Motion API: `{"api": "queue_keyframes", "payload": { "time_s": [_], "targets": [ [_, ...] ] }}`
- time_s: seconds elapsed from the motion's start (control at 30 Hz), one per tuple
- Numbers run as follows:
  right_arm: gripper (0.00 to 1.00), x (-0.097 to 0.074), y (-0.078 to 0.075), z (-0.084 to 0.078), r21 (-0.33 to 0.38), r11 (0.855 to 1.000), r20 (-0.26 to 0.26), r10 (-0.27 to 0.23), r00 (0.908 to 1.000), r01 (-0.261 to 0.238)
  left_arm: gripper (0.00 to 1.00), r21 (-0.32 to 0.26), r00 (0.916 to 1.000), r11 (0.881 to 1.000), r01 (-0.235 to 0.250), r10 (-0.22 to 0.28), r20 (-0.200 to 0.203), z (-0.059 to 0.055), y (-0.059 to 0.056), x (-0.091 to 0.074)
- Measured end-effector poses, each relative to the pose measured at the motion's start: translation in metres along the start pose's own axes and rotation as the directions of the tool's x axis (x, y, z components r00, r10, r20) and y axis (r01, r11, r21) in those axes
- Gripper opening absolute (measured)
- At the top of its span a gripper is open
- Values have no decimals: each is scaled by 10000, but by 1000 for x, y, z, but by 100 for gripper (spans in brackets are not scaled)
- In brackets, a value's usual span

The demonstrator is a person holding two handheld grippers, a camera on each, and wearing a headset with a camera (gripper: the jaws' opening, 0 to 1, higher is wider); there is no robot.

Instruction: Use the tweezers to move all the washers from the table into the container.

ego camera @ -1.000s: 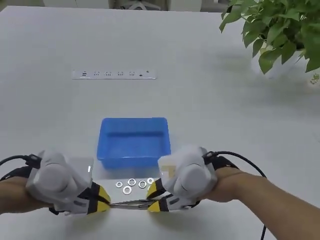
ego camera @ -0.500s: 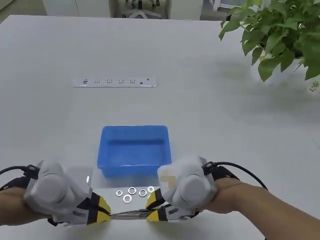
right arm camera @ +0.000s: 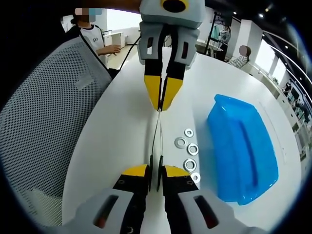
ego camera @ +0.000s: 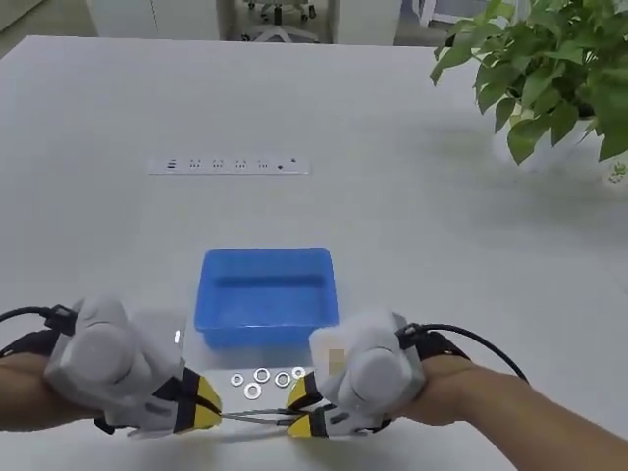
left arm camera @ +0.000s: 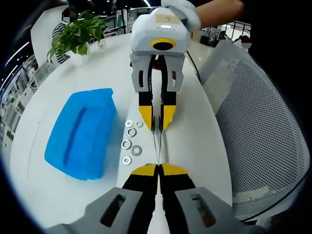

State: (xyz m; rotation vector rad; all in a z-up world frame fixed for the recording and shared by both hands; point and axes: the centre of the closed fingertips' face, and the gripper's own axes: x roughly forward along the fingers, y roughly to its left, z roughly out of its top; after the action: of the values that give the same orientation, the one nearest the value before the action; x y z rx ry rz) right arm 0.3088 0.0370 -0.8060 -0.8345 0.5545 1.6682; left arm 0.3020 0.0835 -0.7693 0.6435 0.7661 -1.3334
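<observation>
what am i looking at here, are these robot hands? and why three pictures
No robot: a person holds a two-jaw tool in each hand. The head view comes from a headset camera looking down; the round views come from cameras riding on each tool. The left tool and right tool face each other, both shut on thin tweezers stretched between them. On the white table lie five washers beside an empty blue container. Farther back are a power strip and a plant.

power strip (ego camera: pixel 229 165): far, centre-left | potted plant (ego camera: pixel 545 69): far right | mesh chair (right arm camera: pixel 53 112): alongside
</observation>
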Motion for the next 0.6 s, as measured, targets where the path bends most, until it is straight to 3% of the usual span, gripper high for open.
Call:
{"api": "queue_keyframes", "payload": {
  "time_s": [0.6],
  "targets": [
    [12, -1, 0, 5, 240, 9993, 313, -279, 9991, 272, 5, -184, 9995, 9998, -82, 87, 295, 26, -2, -11]
  ]
}}
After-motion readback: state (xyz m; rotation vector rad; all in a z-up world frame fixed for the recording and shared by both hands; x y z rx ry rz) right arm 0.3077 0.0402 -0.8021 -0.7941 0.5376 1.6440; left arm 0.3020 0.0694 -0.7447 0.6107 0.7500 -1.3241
